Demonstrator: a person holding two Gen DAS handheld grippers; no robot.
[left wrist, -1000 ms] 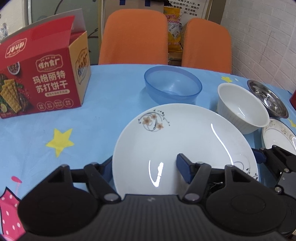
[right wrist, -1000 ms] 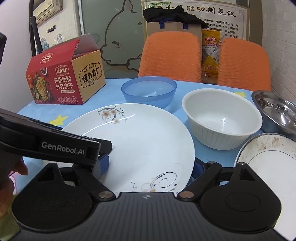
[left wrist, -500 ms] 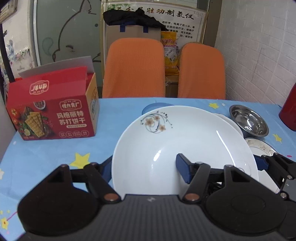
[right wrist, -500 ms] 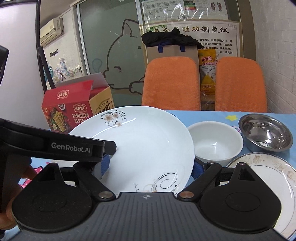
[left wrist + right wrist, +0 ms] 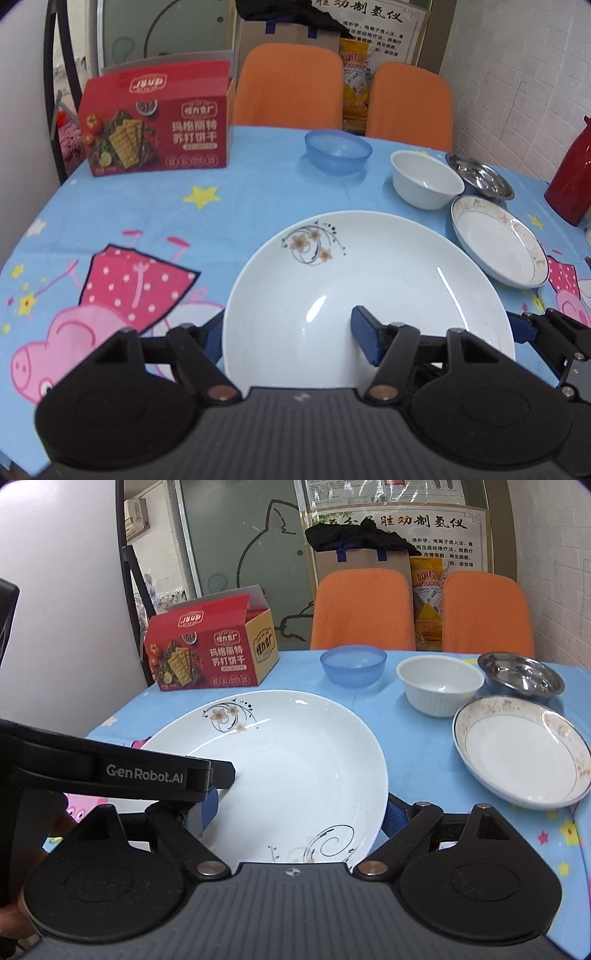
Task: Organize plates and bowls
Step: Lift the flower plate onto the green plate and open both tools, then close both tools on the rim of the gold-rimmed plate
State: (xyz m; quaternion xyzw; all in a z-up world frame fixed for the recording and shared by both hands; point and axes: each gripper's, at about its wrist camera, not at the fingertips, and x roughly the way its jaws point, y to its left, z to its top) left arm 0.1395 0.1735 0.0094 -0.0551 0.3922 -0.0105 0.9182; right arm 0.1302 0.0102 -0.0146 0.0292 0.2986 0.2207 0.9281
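**A:** Surface first. What do I log?

**B:** A round table under a blue cartoon-print tablecloth (image 5: 258, 192), two orange chairs (image 5: 364, 609) behind it, white brick wall to the right.

**A:** And the task's thing?

**B:** The large white plate with a floral motif (image 5: 369, 288) is at the near edge of the table, between both tools. My left gripper (image 5: 288, 332) pinches its near-left rim: one blue pad (image 5: 364, 338) lies on the plate's upper face, the other sits under the rim. My right gripper (image 5: 301, 814) straddles the plate's near-right edge, with a blue pad on either side; I cannot tell whether those pads actually press on it. I also cannot tell whether the plate rests on the cloth or is just clear of it.

**A:** Surroundings?

**B:** Just to the right, the smaller gold-rimmed white dish (image 5: 521, 749). Behind it, the white ribbed bowl (image 5: 439, 686) and the stainless steel bowl (image 5: 521, 675), close together. Left of those, apart, the translucent blue plastic bowl (image 5: 338, 151). Far left, the red cracker carton (image 5: 159, 133), flap open. A red thermos (image 5: 572, 173) stands at the far right edge.
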